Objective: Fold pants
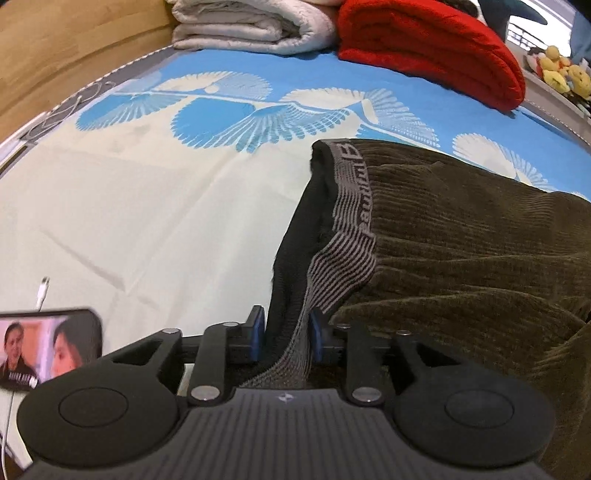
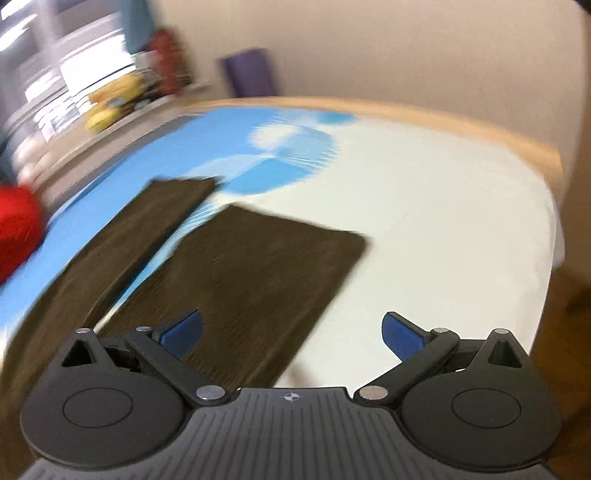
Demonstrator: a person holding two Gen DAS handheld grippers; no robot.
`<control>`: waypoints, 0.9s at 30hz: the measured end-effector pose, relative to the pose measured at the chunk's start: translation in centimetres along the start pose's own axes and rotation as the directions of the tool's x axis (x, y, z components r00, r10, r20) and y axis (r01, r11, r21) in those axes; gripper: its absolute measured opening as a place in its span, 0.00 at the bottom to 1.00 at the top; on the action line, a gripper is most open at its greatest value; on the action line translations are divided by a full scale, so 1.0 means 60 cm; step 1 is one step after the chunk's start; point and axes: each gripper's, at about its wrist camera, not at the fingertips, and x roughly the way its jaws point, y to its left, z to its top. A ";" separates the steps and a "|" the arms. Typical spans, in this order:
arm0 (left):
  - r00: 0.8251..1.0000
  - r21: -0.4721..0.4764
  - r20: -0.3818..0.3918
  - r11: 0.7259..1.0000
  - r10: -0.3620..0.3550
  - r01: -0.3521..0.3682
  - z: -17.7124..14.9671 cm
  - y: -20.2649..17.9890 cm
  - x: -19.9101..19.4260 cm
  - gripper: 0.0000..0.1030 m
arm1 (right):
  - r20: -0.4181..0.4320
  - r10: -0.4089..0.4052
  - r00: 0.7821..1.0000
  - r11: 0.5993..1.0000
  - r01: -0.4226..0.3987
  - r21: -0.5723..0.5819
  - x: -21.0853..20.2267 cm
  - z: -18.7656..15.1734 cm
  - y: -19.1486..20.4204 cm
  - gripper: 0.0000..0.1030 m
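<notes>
- Left gripper (image 1: pixel 286 334): its blue-padded fingers (image 1: pixel 257 334) are clenched on the grey-and-black striped elastic waistband (image 1: pixel 347 225) of the dark olive-brown corduroy pants (image 1: pixel 461 236). The black lining hangs in the gap between the pads.
- Right gripper (image 2: pixel 291 332): released, jaws spread wide, nothing between them. This view is motion-blurred, so detail is poor.
- Location of pants: spread on the blue-and-cream bed sheet with a fan print (image 1: pixel 147 192). In the left wrist view the waist end starts between the fingers and the body of the fabric runs ahead and to the right of the right finger. In the right wrist view the two legs (image 2: pixel 258 266) lie flat ahead of the fingers, side by side with a strip of sheet showing between them. The nearer leg passes under the left finger; the right finger is over bare sheet.
- Progress, judged: early. Legs are apart, not stacked, and no fold is visible. Waist corner is secured by one gripper only. Remaining: bring one leg over the other, then fold lengthwise into a compact stack.
- Writing: lettering is woven into the waistband, running along it ahead of the fingers. Large characters are partly visible, but I cannot read a brand with confidence.
- Other items: folded red padded blanket (image 1: pixel 436 48) and folded white quilt (image 1: pixel 251 26), far ahead of the left fingers. Smartphone with a video on its screen (image 1: pixel 48 347), left of the left finger, with a white charging cable (image 1: pixel 41 291) just beyond it. No text is legible on it.
</notes>
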 end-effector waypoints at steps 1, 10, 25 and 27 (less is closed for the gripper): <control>1.000 -0.006 -0.011 1.000 0.007 -0.007 -0.010 -0.002 -0.009 0.50 | -0.029 0.024 0.999 0.999 -0.023 0.044 0.032 0.019 -0.029 0.99; 0.992 -0.073 -0.118 0.996 0.037 -0.046 -0.066 0.027 -0.030 0.81 | -0.045 0.114 0.992 0.974 -0.103 0.202 0.195 0.052 -0.065 0.99; 0.983 -0.132 -0.163 0.989 -0.085 0.063 -0.067 0.073 -0.085 0.25 | 0.030 -0.071 0.997 0.982 0.064 0.176 0.017 0.078 -0.124 0.09; 0.985 -0.113 -0.157 0.992 -0.070 0.053 -0.078 0.066 -0.085 0.25 | -0.006 -0.107 0.994 0.980 0.106 0.167 0.029 0.066 -0.154 0.09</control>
